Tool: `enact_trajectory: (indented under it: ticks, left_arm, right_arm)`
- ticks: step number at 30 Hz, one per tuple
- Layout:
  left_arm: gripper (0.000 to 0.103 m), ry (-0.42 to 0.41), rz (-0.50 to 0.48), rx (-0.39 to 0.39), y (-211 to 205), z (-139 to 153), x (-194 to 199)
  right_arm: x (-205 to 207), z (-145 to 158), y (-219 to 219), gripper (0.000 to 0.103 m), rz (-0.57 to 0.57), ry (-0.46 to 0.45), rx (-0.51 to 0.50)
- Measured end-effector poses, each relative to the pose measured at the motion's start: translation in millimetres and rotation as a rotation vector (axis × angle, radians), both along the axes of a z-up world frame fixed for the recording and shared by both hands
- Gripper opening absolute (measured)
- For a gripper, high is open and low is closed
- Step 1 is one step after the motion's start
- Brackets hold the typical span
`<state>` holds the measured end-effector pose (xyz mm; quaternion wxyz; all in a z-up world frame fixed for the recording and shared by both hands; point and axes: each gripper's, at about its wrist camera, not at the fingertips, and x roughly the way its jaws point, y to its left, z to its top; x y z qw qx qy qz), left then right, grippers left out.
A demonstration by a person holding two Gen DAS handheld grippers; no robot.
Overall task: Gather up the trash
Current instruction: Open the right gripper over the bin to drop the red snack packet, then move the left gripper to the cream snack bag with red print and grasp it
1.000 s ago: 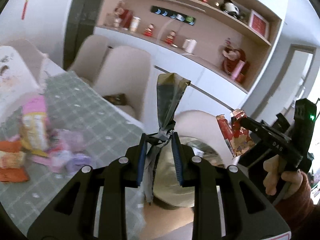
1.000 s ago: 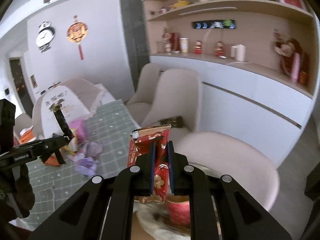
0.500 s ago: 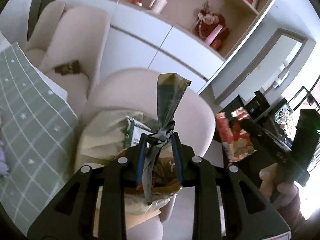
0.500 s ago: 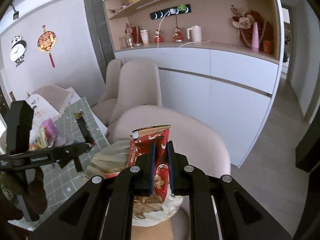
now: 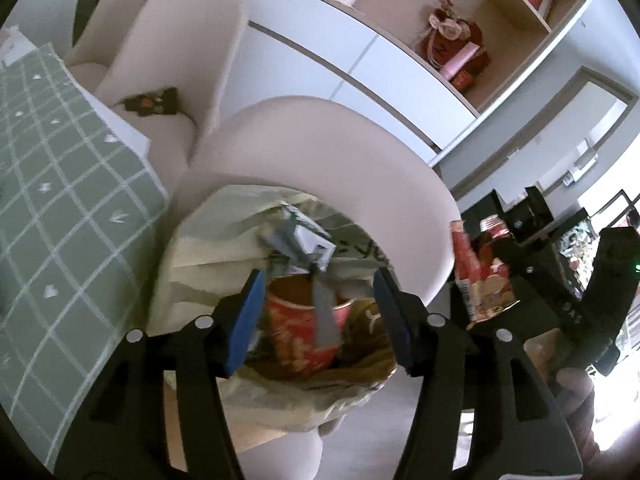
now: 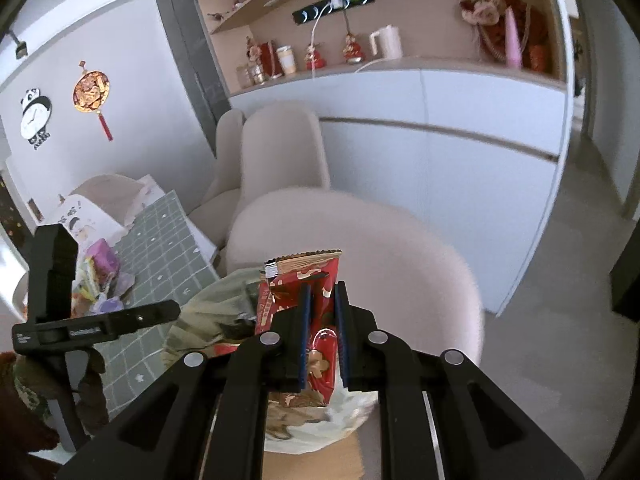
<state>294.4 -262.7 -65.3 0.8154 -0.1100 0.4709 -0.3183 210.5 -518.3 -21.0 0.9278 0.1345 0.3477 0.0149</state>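
While the left claw [image 5: 320, 320] hangs over the open trash bag [image 5: 280, 396], its jaws are opening, and a grey, crumpled wrapper [image 5: 324, 316] is between them, blurred, with no pad pressing on it. Below it in the bag sit a red paper cup [image 5: 296, 340] and a small white and green carton [image 5: 304, 236]. The bag stands on the seat of a round beige chair [image 5: 340, 152], just beside the table [image 5: 60, 184] with its green checked cloth. The right claw [image 6: 322, 336] is closed on a red snack packet [image 6: 308, 280], which stands upright between the blue pads, above the same bag. On the table, more bright wrappers [image 6: 100, 280] lie in a small heap. A dark item [image 5: 154, 100] lies on the seat of another beige chair behind.
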Motion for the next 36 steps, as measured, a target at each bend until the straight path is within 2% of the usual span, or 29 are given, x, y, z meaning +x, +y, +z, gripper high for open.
enact_trajectory:
  ticks: [7,11,17,23,26,30,32,36]
  left_arm:
    - [0.054,-0.048,0.066,0.076,40,12,-24]
    - [0.054,-0.056,0.117,0.09,66,19,-35]
    - [0.054,-0.102,0.187,0.128,110,30,-51]
    - [0.054,-0.076,0.273,0.123,159,23,-60]
    - [0.054,-0.075,0.286,0.115,177,24,-66]
    - [0.056,-0.12,0.292,0.112,200,32,-74]
    - [0.056,-0.122,0.304,0.101,211,31,-75]
    - [0.056,-0.101,0.314,0.08,230,28,-72]
  right_arm:
    - [32,-30,54,0.013,0.103,0.052,0.027]
    - [58,-62,92,0.013,0.155,0.119,-0.005]
    - [79,-92,119,0.013,0.187,0.2,-0.023]
    - [83,-110,137,0.013,0.198,0.27,-0.08]
    - [81,-121,141,0.013,0.206,0.315,-0.077]
    - [70,-111,141,0.019,0.184,0.282,-0.054]
    - [64,-104,138,0.03,0.16,0.264,-0.052]
    - [51,-86,133,0.031,0.093,0.217,-0.046]
